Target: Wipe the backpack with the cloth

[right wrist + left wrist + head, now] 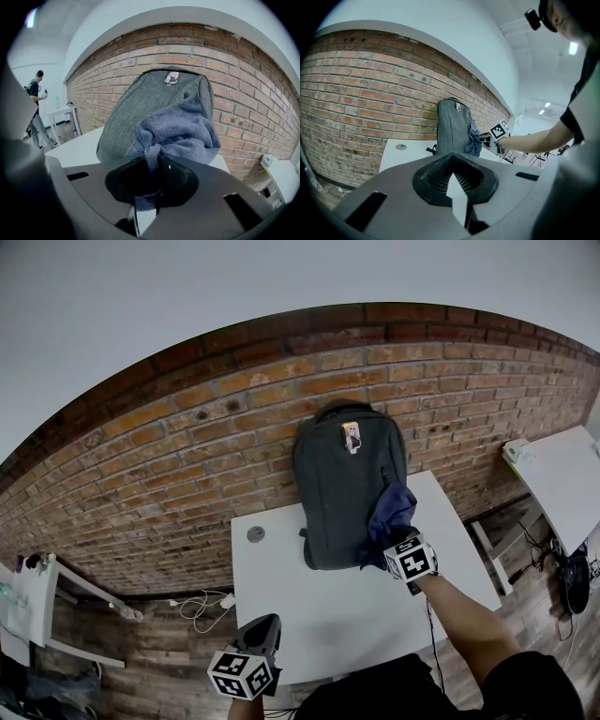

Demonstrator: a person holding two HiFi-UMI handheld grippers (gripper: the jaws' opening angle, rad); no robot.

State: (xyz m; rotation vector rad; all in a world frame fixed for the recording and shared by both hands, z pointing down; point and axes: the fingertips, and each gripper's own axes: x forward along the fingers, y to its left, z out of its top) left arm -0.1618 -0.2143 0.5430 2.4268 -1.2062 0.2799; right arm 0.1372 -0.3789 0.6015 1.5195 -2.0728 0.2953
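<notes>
A grey backpack (pixel 342 493) stands upright on the white table (pixel 281 601), leaning against the brick wall. It has a small tag (pixel 352 437) near its top. My right gripper (pixel 396 545) is shut on a blue cloth (pixel 389 517), which is pressed against the backpack's lower right side. In the right gripper view the blue cloth (pixel 180 129) bunches out of the jaws onto the backpack (pixel 140 108). My left gripper (pixel 265 629) hangs at the table's near edge, shut and empty, far from the backpack (pixel 452 126).
A small round disc (pixel 256 533) lies on the table left of the backpack. Another white table (pixel 567 479) stands at the right, and a white shelf (pixel 37 601) at the left. Cables (pixel 202 604) lie on the wooden floor. A person (pixel 35 101) stands far off.
</notes>
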